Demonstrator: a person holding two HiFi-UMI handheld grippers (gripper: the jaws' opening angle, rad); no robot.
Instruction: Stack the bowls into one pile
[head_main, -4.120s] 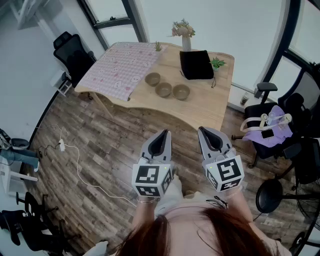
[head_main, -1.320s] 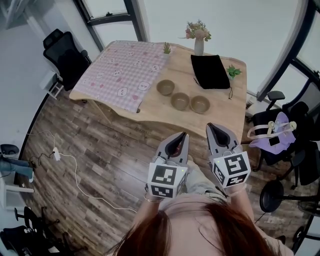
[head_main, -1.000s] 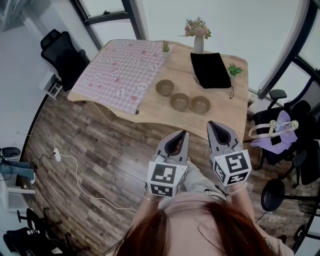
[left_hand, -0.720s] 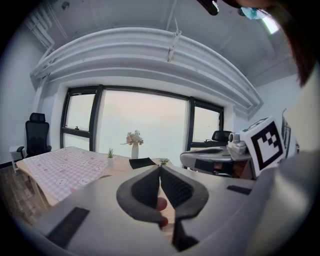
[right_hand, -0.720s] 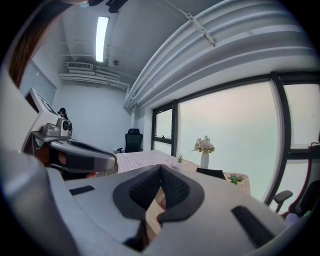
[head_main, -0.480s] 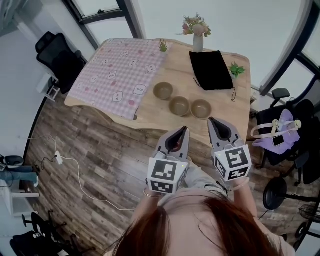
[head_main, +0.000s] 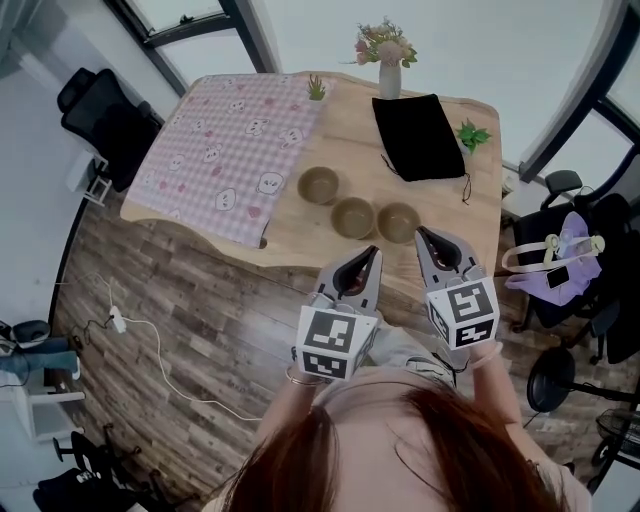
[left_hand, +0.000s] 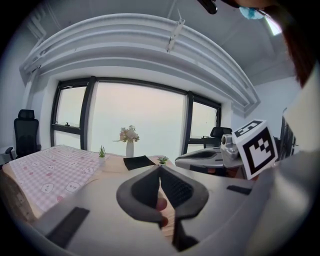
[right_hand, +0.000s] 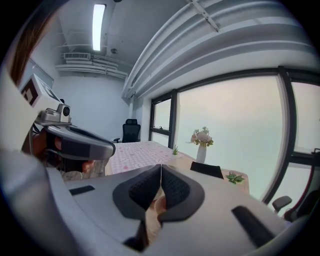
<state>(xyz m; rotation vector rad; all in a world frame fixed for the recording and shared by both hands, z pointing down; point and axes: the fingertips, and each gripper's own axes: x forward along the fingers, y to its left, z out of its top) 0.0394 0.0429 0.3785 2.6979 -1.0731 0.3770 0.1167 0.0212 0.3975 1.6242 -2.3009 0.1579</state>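
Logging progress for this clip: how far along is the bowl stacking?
Done: nothing. The left bowl, middle bowl and right bowl sit in a row on the table, none nested. In hand: nothing; the left tongs and right tongs are shut, empty, short of the bowls. Left: all the stacking.

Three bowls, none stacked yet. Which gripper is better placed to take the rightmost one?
Right, probably. The right gripper sits nearest the rightmost bowl; the left gripper lines up below the middle bowl. Both are shut and empty.
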